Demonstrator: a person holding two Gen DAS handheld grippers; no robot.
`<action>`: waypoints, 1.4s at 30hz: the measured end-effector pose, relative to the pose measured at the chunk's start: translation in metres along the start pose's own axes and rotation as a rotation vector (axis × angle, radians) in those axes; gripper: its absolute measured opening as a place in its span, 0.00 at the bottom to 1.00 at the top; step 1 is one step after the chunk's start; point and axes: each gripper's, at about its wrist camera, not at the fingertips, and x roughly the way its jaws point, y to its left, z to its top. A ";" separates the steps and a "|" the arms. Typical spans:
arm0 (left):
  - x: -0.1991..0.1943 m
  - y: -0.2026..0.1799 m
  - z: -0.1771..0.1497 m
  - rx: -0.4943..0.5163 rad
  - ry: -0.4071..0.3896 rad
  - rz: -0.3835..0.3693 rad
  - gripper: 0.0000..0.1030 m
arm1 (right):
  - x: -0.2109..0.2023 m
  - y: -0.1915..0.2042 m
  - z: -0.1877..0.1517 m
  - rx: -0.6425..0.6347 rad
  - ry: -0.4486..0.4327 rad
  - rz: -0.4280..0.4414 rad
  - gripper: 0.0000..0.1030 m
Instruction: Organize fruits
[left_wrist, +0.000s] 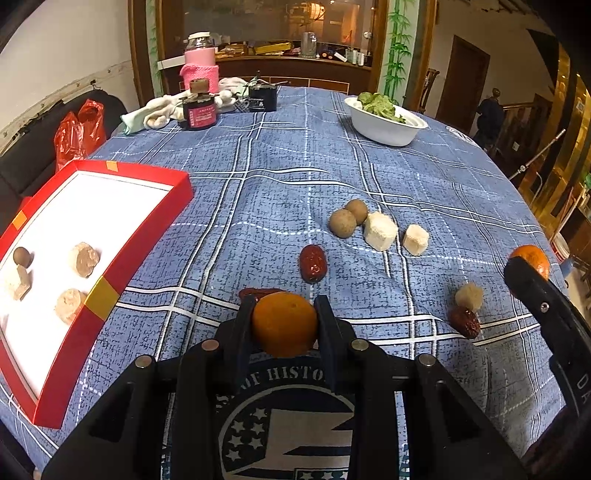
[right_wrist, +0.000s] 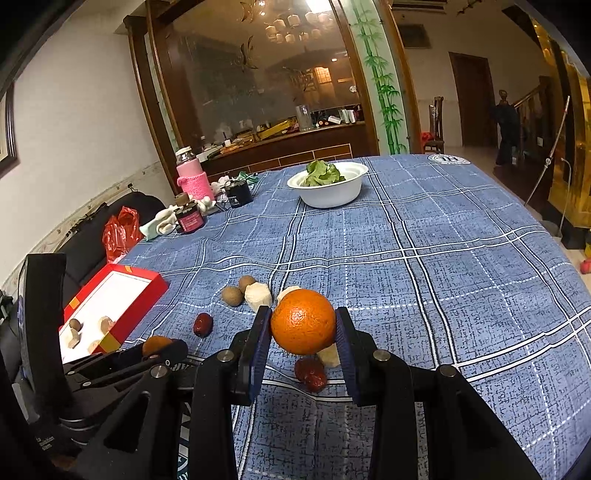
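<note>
Left wrist view: each gripper clamps an orange above a bench under a blue plaid cloth.
Open cloth stretches between the red tray (left_wrist: 147, 236) at the left edge and the white bowl of greens (left_wrist: 384, 123) far right; jars and rags crowd the far edge before a glass-fronted wooden partition. The left gripper (left_wrist: 284, 317) holds a dull orange (left_wrist: 284, 325) between its fingers, the tray just to its left with four pieces inside. The right gripper (right_wrist: 303, 328) grips a bright orange (right_wrist: 303, 321) off the cloth. Loose on the bench lie a red date (left_wrist: 313, 263), two longans (left_wrist: 347, 218) and white chunks (left_wrist: 380, 230).
</note>
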 end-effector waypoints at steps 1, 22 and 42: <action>0.000 0.000 0.000 -0.001 0.000 0.002 0.28 | 0.000 0.000 0.000 0.002 -0.003 0.000 0.34; -0.012 0.011 -0.002 -0.059 -0.066 0.043 0.28 | 0.002 0.001 -0.001 0.002 0.001 -0.032 0.34; -0.049 0.063 -0.008 -0.106 -0.113 0.052 0.29 | -0.003 0.028 -0.005 -0.092 0.015 -0.028 0.34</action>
